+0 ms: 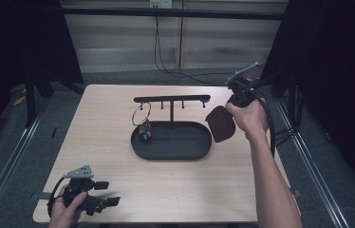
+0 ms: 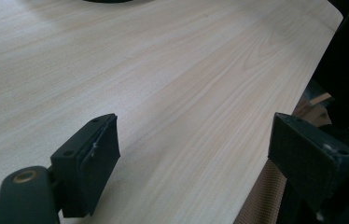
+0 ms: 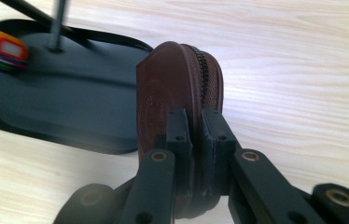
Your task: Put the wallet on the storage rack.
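Left tool (image 1: 110, 193) low at near left corner, jaws spread wide, gripped by left hand (image 1: 65, 209). Right tool (image 3: 196, 135) raised on outstretched arm, jaws clamped tight.

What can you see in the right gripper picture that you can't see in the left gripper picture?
The right gripper view alone shows the right gripper with its jaws shut on a brown zip pouch, plus the black tray, the stand's post and the colourful key tags. The left gripper view alone shows the left gripper, jaws open with nothing between them, over the table's edge. Both show the pale wooden table.
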Available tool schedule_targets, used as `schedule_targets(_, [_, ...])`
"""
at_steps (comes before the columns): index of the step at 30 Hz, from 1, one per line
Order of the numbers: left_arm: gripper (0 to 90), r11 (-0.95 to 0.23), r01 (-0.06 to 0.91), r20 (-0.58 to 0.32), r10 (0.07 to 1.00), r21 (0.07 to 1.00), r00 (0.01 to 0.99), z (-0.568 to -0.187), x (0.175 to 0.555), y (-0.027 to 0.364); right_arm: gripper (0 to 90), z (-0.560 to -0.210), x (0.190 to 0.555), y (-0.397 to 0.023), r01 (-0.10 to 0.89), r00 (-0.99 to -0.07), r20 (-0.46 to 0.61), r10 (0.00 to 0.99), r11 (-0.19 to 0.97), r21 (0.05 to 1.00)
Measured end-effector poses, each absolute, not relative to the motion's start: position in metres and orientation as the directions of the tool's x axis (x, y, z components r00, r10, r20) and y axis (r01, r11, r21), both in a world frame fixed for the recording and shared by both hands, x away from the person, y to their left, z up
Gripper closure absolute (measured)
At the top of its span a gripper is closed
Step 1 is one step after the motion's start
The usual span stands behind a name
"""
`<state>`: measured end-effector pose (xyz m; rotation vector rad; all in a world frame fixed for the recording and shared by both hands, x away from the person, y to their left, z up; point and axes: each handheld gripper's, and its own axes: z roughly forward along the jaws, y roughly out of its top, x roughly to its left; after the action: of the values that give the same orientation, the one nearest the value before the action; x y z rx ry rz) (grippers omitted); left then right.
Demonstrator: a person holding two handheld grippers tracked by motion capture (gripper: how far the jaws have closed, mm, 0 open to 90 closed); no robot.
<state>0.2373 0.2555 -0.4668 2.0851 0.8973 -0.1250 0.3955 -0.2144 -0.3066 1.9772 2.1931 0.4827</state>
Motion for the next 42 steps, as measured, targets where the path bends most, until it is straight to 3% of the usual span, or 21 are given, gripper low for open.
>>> schedule_targets(15, [16.3, -0.391, 0.628, -0.371, 0.556, 0.674, 0.744, -0.465, 0.237, 0.256, 84.4, -0.325, 0.4, -0.209, 0.932, -0.124, 0.207, 0.971, 0.042, 0.36])
schedule_targets(33, [16.3, -0.396, 0.622, -0.364, 0.555, 0.675, 0.748, -0.465, 0.236, 0.255, 85.2, -0.37, 0.408, -0.192, 0.917, -0.097, 0.417, 0.904, -0.082, 0.39])
schedule_targets(42, [16.3, -0.409, 0.622, -0.357, 0.557, 0.668, 0.75, -0.466, 0.237, 0.252, 85.3, -0.398, 0.409, -0.195, 0.915, -0.072, 0.46, 0.885, -0.124, 0.384])
